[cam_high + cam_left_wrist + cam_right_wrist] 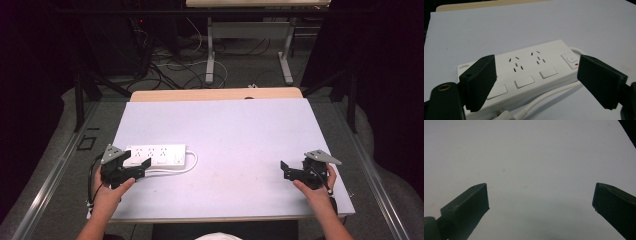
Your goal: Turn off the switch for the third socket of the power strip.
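Here, power strip [524, 72] w/ cord [541, 100] betw. spread left tongs [536, 85].

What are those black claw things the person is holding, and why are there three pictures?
They are grippers, squeeze-tools with two black jaws. A person sits at a table holding one in each hand: the left gripper and the right gripper. One picture comes from a camera high above the table. The other two come from little cameras riding on each gripper, so you look out between its jaws. On the table lies a white power strip with a white cable and a switch. The left gripper is open, with its jaws spread in front of the strip. The right gripper is open over bare table. Neither one is holding anything.
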Demonstrator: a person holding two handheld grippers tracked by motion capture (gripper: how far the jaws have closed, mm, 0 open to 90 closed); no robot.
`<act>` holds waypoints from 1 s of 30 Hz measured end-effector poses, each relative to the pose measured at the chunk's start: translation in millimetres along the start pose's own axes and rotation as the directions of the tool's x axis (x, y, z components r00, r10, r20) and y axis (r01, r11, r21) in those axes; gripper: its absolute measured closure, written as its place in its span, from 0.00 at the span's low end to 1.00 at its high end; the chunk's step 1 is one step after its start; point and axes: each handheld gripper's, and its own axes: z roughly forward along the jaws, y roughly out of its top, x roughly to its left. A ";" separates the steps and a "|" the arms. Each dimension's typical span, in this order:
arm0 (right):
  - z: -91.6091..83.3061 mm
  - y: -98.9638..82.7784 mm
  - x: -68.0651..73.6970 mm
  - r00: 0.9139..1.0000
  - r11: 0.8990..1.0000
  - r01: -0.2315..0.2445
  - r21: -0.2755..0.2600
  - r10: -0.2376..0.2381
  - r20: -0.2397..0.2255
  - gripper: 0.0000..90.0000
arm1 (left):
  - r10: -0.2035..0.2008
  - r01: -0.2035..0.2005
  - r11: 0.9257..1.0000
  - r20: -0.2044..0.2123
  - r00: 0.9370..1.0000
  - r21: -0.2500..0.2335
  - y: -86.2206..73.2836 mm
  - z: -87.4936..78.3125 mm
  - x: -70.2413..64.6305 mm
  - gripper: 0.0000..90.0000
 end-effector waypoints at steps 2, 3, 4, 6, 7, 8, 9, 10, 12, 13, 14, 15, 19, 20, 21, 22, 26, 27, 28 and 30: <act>-0.6 0.0 0.0 1.000 1.000 -0.001 0.006 0.001 0.000 0.00 | 0.002 -0.002 1.000 0.001 1.000 0.002 1.6 0.2 1.3 0.18; -0.8 0.0 0.0 1.000 1.000 -0.004 0.008 0.004 -0.001 0.00 | 0.001 -0.001 1.000 0.001 1.000 0.005 2.4 0.5 1.6 0.19; -0.7 -0.1 0.1 1.000 1.000 -0.005 0.008 0.005 -0.002 0.01 | 0.001 -0.001 1.000 0.001 1.000 0.009 3.1 0.7 1.9 0.19; -0.6 -0.2 0.3 1.000 1.000 -0.008 0.009 0.008 -0.002 0.01 | 0.005 -0.005 1.000 0.000 1.000 0.012 4.5 1.5 3.1 0.19; 0.2 -0.5 0.8 1.000 1.000 -0.012 -0.001 0.012 -0.006 0.01 | 0.001 -0.001 1.000 0.001 1.000 0.015 5.1 1.7 3.3 0.20; 0.2 -0.5 0.8 1.000 1.000 -0.012 -0.001 0.012 -0.006 0.01 | 0.002 -0.002 1.000 0.000 1.000 0.015 5.7 2.0 4.0 0.20; 0.1 -0.6 0.9 1.000 1.000 -0.012 -0.001 0.012 -0.007 0.01 | 0.002 -0.002 1.000 -0.002 1.000 0.015 6.3 2.3 4.5 0.20; 0.2 -0.7 1.1 1.000 1.000 -0.012 0.000 0.012 -0.007 0.01 | -0.001 0.001 1.000 -0.003 1.000 0.017 6.8 2.5 5.0 0.21; 0.5 -1.0 1.3 1.000 1.000 -0.017 0.003 0.017 -0.011 0.01 | -0.004 0.004 1.000 -0.003 1.000 0.021 8.4 2.5 6.6 0.22; 0.1 -1.0 0.9 1.000 1.000 -0.012 0.011 0.012 -0.010 0.01 | -0.010 0.010 1.000 -0.003 1.000 0.022 9.1 2.7 7.1 0.23; 0.1 -1.0 0.9 1.000 1.000 -0.012 0.011 0.012 -0.010 0.01 | -0.011 0.011 1.000 -0.003 1.000 0.022 10.0 2.8 8.1 0.23; 0.0 -1.0 1.2 1.000 1.000 -0.016 0.017 0.017 -0.009 0.01 | -0.016 0.016 0.999 0.000 1.000 0.028 10.9 2.4 8.8 0.24; 0.1 -1.1 1.3 1.000 1.000 -0.017 0.017 0.017 -0.009 0.01 | -0.027 0.027 0.999 -0.002 1.000 0.034 14.8 2.2 11.9 0.26; 0.1 -1.2 1.2 1.000 1.000 -0.015 0.017 0.015 -0.010 0.01 | -0.028 0.028 0.999 -0.005 1.000 0.036 15.6 2.1 12.5 0.26; 0.3 -1.3 1.3 1.000 1.000 -0.015 0.016 0.015 -0.012 0.01 | -0.034 0.034 0.999 -0.004 0.999 0.043 16.7 1.8 13.0 0.27; 0.4 -1.4 1.5 1.000 1.000 -0.015 0.017 0.015 -0.012 0.01 | -0.035 0.035 0.998 -0.007 0.999 0.045 17.6 1.7 13.6 0.29; 1.5 -1.8 1.7 1.000 1.000 -0.017 0.007 0.017 -0.016 0.01 | -0.049 0.049 0.997 -0.007 0.999 0.057 21.1 0.8 15.8 0.31; 1.5 -1.8 1.8 1.000 1.000 -0.017 0.007 0.017 -0.017 0.01 | -0.053 0.054 0.997 -0.010 0.999 0.061 22.2 0.6 16.3 0.32; 1.4 -1.9 1.3 1.000 1.000 -0.010 0.006 0.010 -0.017 0.02 | -0.057 0.057 0.996 -0.009 0.998 0.063 23.0 0.6 16.9 0.32; 1.4 -2.0 1.5 1.000 1.000 -0.018 0.008 0.019 -0.016 0.02 | -0.061 0.061 0.995 -0.007 0.998 0.079 24.9 -0.4 18.4 0.34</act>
